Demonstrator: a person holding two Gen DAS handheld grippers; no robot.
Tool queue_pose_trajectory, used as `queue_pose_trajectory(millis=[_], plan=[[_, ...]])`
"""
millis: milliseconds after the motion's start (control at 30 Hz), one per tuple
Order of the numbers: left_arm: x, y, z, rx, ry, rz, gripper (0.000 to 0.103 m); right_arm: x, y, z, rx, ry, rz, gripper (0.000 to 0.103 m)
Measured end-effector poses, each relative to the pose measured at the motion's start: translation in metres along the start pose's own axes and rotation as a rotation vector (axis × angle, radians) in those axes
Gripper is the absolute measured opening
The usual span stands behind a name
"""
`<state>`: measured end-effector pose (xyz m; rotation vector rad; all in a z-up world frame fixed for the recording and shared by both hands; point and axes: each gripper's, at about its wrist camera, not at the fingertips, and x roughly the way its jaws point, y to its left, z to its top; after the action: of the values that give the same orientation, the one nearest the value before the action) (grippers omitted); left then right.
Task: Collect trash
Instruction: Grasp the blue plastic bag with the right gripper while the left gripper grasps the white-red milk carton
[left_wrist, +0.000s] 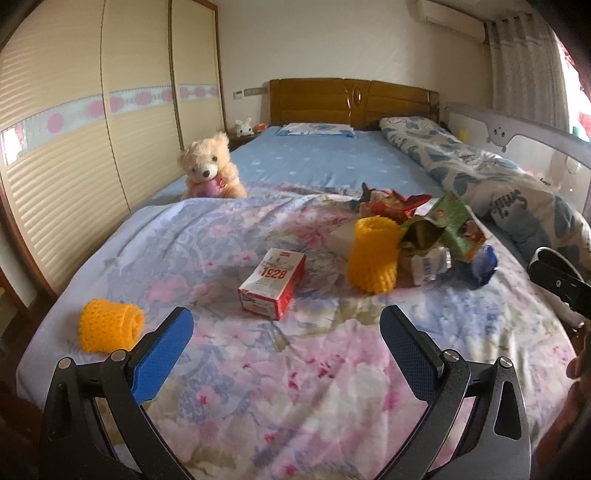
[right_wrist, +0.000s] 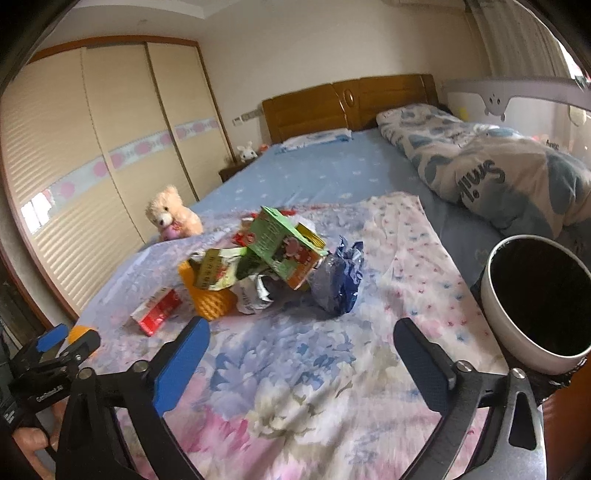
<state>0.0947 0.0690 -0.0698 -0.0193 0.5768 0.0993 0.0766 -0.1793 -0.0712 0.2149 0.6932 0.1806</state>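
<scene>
Trash lies on a floral bedspread (left_wrist: 280, 369). A red and white carton (left_wrist: 272, 282) marked 1928 sits just ahead of my left gripper (left_wrist: 286, 325), which is open and empty. A small yellow foam net (left_wrist: 110, 325) lies at its left; a taller yellow net (left_wrist: 375, 254) stands beside crumpled green wrappers (left_wrist: 447, 225) and a blue wrapper (left_wrist: 484, 264). In the right wrist view, my right gripper (right_wrist: 301, 338) is open and empty, short of the green wrappers (right_wrist: 284, 247), the blue wrapper (right_wrist: 340, 280) and the red carton (right_wrist: 157, 310). A white bin (right_wrist: 535, 299) with a dark inside stands at the right.
A teddy bear (left_wrist: 212, 166) sits at the bed's left edge by the sliding wardrobe (left_wrist: 74, 147). A rolled quilt (left_wrist: 480, 170) lies along the right side under a grey bed rail (left_wrist: 517, 129). A wooden headboard (left_wrist: 351, 101) stands at the far end.
</scene>
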Motion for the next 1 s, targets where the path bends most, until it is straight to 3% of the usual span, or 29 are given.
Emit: queue_pose_trajectory(millis=[367,700,733,767,800,833,1000], plan=[[0.074,0.021,0.012,0.066,0.119,0.066,0.103,0.059,-0.015,0.008,0.029,0.119,-0.033,0.074],[0.125,0.024,0.012,0.139,0.26,0.065,0.103,0.112,-0.03,0.018,0.029,0.218,-0.057,0.066],[0.129,0.024,0.011,0.137,0.271,0.055,0.097,0.116,-0.031,0.018,0.027,0.222,-0.059,0.063],[0.132,0.025,0.011,0.134,0.285,0.04,0.079,0.121,-0.032,0.018,0.028,0.231,-0.057,0.053],[0.132,0.026,0.011,0.13,0.297,0.032,0.068,0.124,-0.033,0.018,0.033,0.24,-0.048,0.045],[0.134,0.027,0.011,0.124,0.305,0.02,0.054,0.125,-0.035,0.017,0.042,0.244,-0.039,0.042],[0.116,0.021,0.009,0.111,0.263,0.001,0.051,0.108,-0.04,0.017,0.068,0.214,-0.024,0.034]])
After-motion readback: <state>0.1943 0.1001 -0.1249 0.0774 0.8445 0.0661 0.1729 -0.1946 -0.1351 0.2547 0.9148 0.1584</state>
